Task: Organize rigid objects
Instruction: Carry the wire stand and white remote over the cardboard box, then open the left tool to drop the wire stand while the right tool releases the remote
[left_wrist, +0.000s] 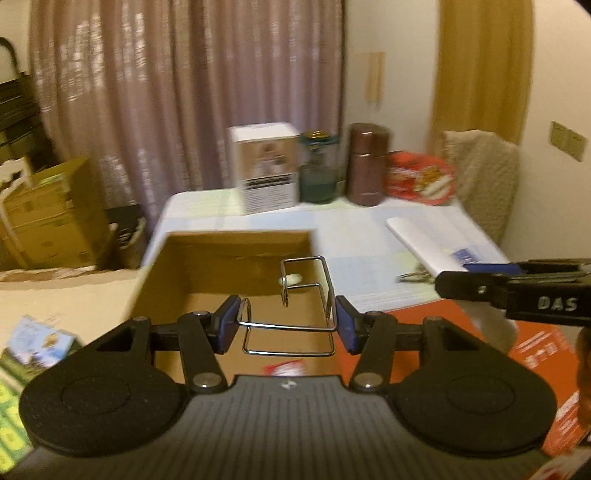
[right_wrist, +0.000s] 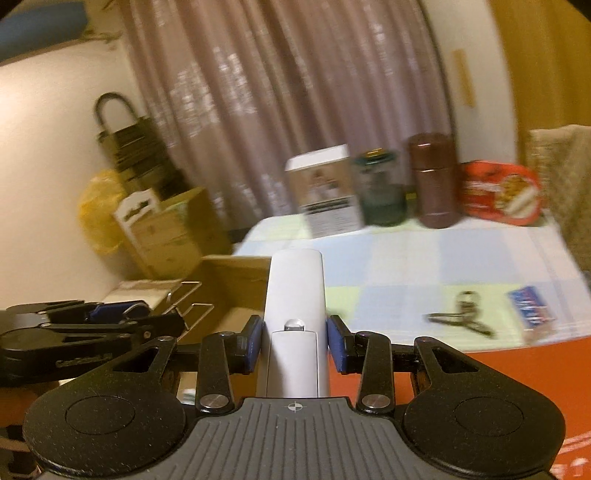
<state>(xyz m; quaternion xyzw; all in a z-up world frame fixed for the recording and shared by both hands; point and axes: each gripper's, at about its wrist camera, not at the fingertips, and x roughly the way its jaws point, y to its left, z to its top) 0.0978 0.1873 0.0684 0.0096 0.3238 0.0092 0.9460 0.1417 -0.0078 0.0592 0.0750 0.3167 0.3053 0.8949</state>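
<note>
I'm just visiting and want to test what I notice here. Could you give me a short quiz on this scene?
1. True or false: the left claw holds a wire rack.
2. What does the right claw grip? A) keys B) white remote C) jar
3. What lies on the table beside the keys?

Key: 1 true. 2 B, the white remote. 3 a small blue packet.

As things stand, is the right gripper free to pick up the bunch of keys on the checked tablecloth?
Probably not: the right gripper is already shut on a white remote-like handset. The keys lie unobstructed on the tablecloth.
</note>
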